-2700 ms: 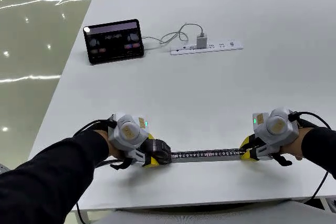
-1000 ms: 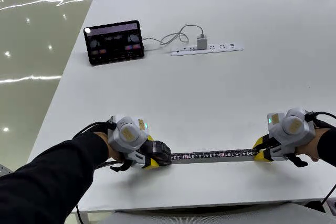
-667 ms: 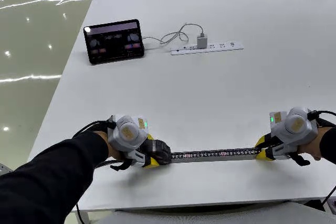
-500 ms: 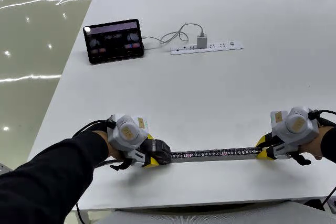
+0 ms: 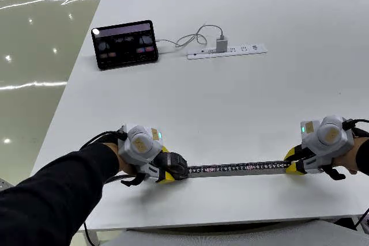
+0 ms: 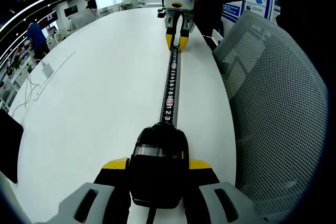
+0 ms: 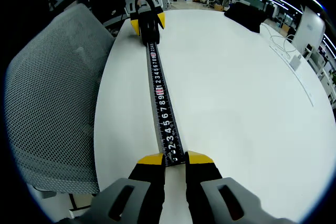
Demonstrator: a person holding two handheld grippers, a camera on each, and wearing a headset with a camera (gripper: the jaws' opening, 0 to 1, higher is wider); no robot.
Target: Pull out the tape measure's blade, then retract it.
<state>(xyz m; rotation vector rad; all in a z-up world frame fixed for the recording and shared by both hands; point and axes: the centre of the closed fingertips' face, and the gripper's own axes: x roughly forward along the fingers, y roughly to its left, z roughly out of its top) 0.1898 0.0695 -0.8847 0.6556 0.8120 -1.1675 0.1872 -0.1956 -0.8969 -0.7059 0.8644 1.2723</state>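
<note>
The black tape measure case (image 5: pixel 173 166) (image 6: pixel 158 161) lies near the white table's front edge, and my left gripper (image 5: pixel 166 171) (image 6: pixel 157 163) is shut on it. Its blade (image 5: pixel 236 169) (image 6: pixel 171 85) (image 7: pixel 161 103) stretches flat along the table to the right, numbers up. My right gripper (image 5: pixel 292 161) (image 7: pixel 171 158) is shut on the blade's end, its yellow-tipped fingers pinching the tip. In the left gripper view the right gripper (image 6: pixel 177 40) stands at the blade's far end. The left gripper (image 7: pixel 145 27) appears far off in the right gripper view.
A dark tablet (image 5: pixel 125 44) stands at the back left of the white table (image 5: pixel 242 102). A white power strip (image 5: pixel 226 52) with a plugged charger and cable lies behind the middle. A grey mesh chair (image 6: pixel 278 108) (image 7: pixel 50 93) sits by the table's front edge.
My right gripper has moved to the right with the blade's end, drawing more blade out of the case. The left gripper and the case have stayed put.
</note>
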